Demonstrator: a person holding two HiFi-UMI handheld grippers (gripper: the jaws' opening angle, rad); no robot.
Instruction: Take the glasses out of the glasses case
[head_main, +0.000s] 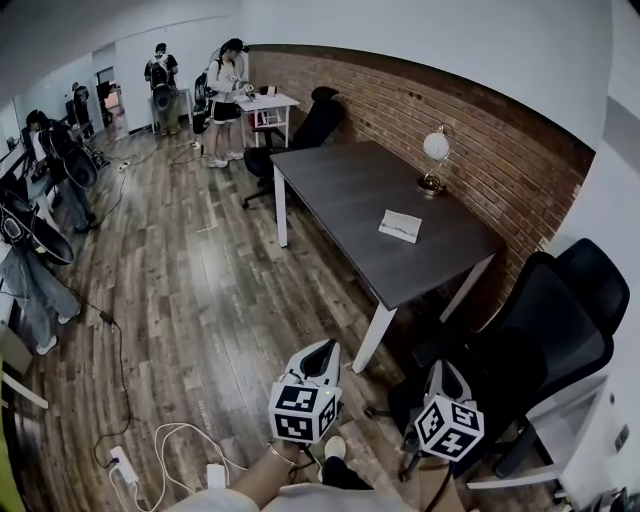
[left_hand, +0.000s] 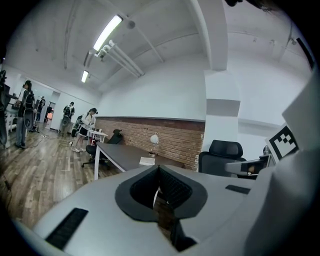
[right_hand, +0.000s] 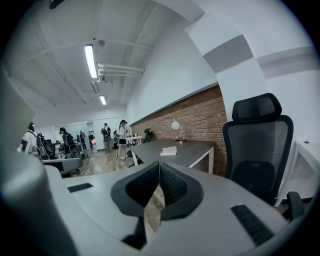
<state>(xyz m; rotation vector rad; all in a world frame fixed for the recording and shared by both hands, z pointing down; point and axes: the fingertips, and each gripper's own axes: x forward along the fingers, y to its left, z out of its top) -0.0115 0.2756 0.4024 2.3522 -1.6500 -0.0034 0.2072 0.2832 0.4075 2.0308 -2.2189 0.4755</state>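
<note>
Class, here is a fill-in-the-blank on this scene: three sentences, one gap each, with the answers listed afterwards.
1. The glasses case lies on the dark ____, far from both grippers.
2. The lamp stands close to the ____ wall.
3. The jaws of the left gripper and the right gripper are not open but ____, with nothing between them.

Missing words: table; brick; shut.
</note>
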